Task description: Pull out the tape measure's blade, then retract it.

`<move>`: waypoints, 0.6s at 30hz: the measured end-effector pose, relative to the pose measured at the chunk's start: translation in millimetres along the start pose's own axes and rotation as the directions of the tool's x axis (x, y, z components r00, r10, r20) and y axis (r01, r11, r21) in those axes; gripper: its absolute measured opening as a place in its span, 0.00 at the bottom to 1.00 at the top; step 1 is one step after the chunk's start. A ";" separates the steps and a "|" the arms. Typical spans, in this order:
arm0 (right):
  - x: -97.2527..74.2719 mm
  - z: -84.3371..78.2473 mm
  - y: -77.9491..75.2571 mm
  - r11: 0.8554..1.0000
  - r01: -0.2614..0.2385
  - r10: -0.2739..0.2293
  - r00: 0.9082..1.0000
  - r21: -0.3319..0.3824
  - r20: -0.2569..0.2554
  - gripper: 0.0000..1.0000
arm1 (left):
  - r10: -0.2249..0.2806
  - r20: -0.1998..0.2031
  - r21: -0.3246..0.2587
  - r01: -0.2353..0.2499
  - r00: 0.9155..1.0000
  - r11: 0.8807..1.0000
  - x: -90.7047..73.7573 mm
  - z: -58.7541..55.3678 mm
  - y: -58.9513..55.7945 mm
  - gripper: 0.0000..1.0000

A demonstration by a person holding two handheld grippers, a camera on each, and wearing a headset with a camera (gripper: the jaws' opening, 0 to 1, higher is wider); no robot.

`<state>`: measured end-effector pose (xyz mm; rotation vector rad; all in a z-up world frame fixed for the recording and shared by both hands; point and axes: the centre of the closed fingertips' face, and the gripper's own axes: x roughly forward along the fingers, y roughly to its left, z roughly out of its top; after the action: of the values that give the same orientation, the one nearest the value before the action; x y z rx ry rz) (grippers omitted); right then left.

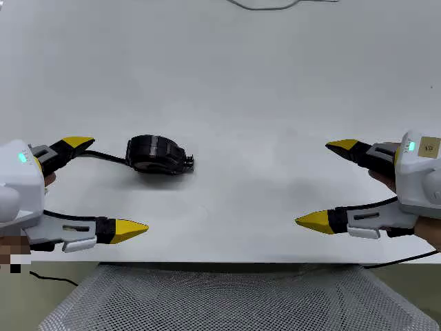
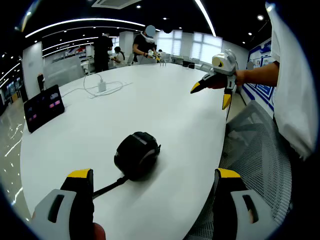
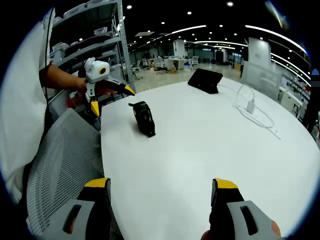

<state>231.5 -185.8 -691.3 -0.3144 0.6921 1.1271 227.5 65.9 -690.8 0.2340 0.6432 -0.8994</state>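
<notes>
My left gripper [image 1: 103, 185] is spread wide, holding nothing. The black tape measure [image 1: 157, 154] lies on the white desk [image 1: 248, 76] just ahead of it, nearer its far jaw. My right gripper [image 1: 325, 183] gapes too, well apart from it.

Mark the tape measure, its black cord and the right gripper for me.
tape measure [image 1: 155, 154], head view, middle of the black case.
black cord [image 1: 107, 157], head view, midway along it, left of the case.
right gripper [image 1: 311, 183], head view, midway between its yellow jaw tips.
</notes>
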 end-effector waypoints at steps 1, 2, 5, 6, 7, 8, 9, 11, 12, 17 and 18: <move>0.0 0.1 0.2 1.000 0.000 0.000 1.000 0.000 0.000 0.81 | 0.000 0.000 -0.001 0.000 1.000 1.000 0.0 -0.2 0.2 0.98; 0.0 0.3 0.2 1.000 0.000 0.000 1.000 0.001 0.001 0.81 | 0.000 0.000 -0.003 0.000 1.000 1.000 0.1 -0.3 0.1 0.98; -0.2 0.7 -0.1 1.000 0.003 -0.003 1.000 -0.001 0.002 0.82 | -0.001 -0.001 -0.004 0.001 1.000 1.000 0.2 -0.7 -0.1 0.98; -0.2 1.2 -0.5 1.000 0.005 -0.005 1.000 -0.003 0.004 0.83 | -0.001 0.000 -0.005 0.001 1.000 1.000 0.1 -0.5 -0.1 0.98; -0.2 1.8 -0.6 1.000 0.006 -0.006 1.000 -0.004 0.007 0.83 | -0.001 0.000 -0.007 0.001 1.000 1.000 0.1 -0.6 -0.2 0.98; -0.2 1.6 -0.7 1.000 0.006 -0.006 1.000 -0.004 0.006 0.83 | 0.001 -0.003 -0.006 -0.001 1.000 1.000 0.1 -1.4 0.3 0.98; -0.1 1.6 -0.8 1.000 0.006 -0.006 1.000 -0.006 0.006 0.83 | 0.002 -0.003 -0.003 -0.002 1.000 1.000 0.0 -1.6 0.7 0.98; 0.2 1.1 -1.3 1.000 0.010 -0.010 1.000 -0.014 0.004 0.84 | 0.003 -0.001 -0.007 -0.003 1.000 1.000 0.0 -1.6 1.0 0.98; 0.4 1.0 -1.1 1.000 0.009 -0.009 1.000 -0.013 0.004 0.84 | 0.007 -0.002 -0.006 -0.007 1.000 1.000 -0.1 -1.7 1.7 0.98; 0.4 0.7 -1.0 1.000 0.009 -0.009 1.000 -0.011 0.003 0.85 | 0.018 -0.016 -0.008 -0.018 1.000 1.000 -0.5 -5.3 4.1 0.98; 0.4 -0.5 -0.5 1.000 0.006 -0.006 1.000 -0.011 -0.004 0.84 | 0.024 -0.024 -0.006 -0.024 0.999 1.000 -0.7 -7.2 5.4 0.97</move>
<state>231.9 -186.0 -692.0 -0.3278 0.6881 1.1250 228.3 72.9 -696.5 0.2471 0.6643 -0.8722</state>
